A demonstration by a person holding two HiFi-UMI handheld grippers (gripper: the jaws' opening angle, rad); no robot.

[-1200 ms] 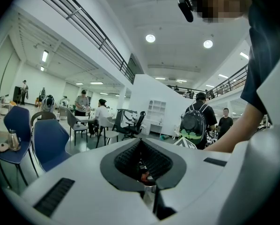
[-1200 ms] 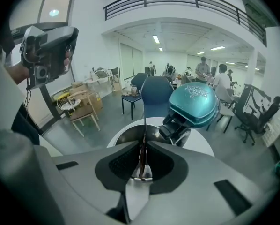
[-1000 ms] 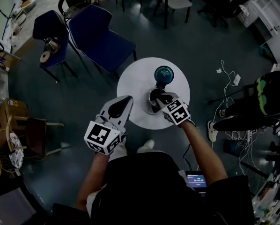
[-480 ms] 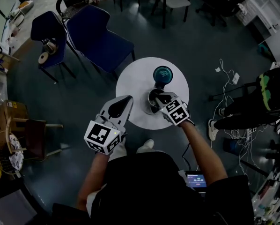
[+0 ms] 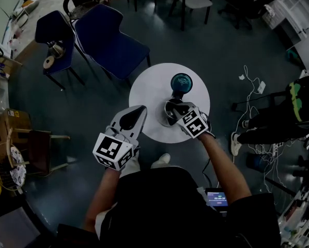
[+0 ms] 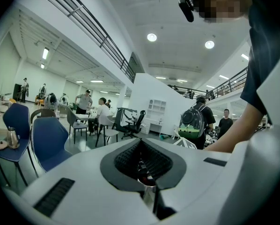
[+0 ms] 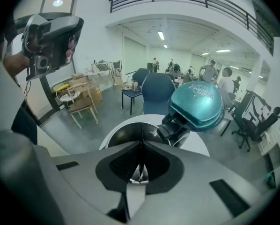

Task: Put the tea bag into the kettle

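Note:
A steel kettle (image 5: 168, 119) with its teal lid (image 5: 181, 81) tipped open stands on the round white table (image 5: 147, 89). My right gripper (image 5: 175, 108) hovers right over the kettle's open mouth (image 7: 123, 136), jaws shut. A pale sliver shows pinched between its pads (image 7: 139, 172), and a thin line runs from the tips into the dark inside. The tea bag's pouch is hidden. My left gripper (image 5: 138, 111) is held up at the table's near left edge, apart from the kettle, shut with nothing in it; its own view (image 6: 141, 143) looks out across the room.
Two blue chairs (image 5: 110, 40) stand beyond the table at the left, one with a small metal pot (image 5: 57, 49) on it. Cables and a bag (image 5: 294, 105) lie on the floor to the right. A wooden stool (image 5: 38, 146) is at the left.
Nothing has visibly changed apart from a slight sway of the head view; both grippers hold their places.

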